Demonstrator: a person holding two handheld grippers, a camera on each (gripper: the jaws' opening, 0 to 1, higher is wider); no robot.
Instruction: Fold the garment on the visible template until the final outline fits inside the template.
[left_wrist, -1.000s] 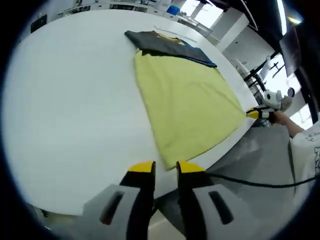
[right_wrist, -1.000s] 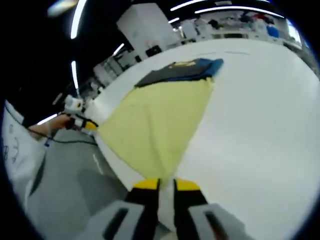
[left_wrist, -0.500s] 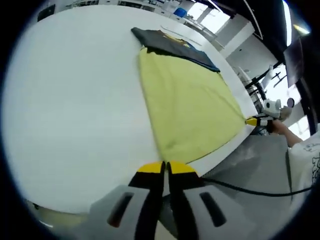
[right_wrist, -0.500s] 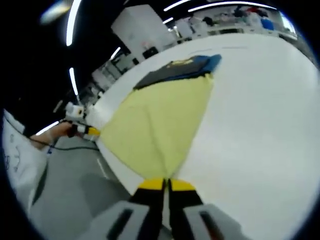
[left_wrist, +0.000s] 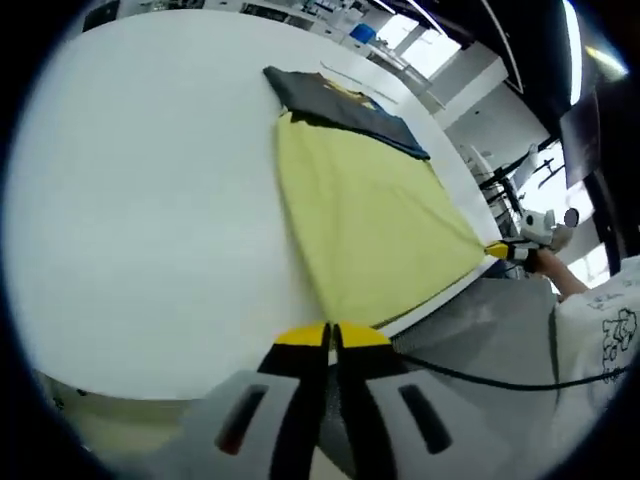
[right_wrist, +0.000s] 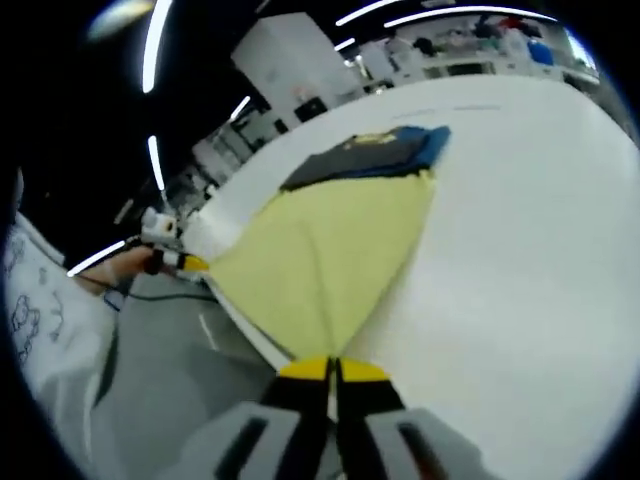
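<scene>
A yellow garment (left_wrist: 360, 220) lies spread on the white table (left_wrist: 150, 200), its far end meeting a dark grey and blue part (left_wrist: 335, 100). My left gripper (left_wrist: 330, 332) is shut on the near hem corner at the table edge. My right gripper (left_wrist: 497, 250) holds the other hem corner, off to the right. In the right gripper view the yellow garment (right_wrist: 330, 250) fans out from my right gripper (right_wrist: 333, 366), shut on its corner, towards the dark part (right_wrist: 365, 155). The left gripper (right_wrist: 190, 263) pinches the far-left corner there.
Thin line marks (left_wrist: 345, 72) run on the table beyond the garment. A person's hand (left_wrist: 545, 262) and white printed sleeve (left_wrist: 600, 320) are at the right. A black cable (left_wrist: 470, 372) hangs over grey floor. Benches and shelves stand behind the table (right_wrist: 520, 230).
Both grippers went from open at the hem corners to shut on them. The near hem now looks pulled straight between the two grippers.
</scene>
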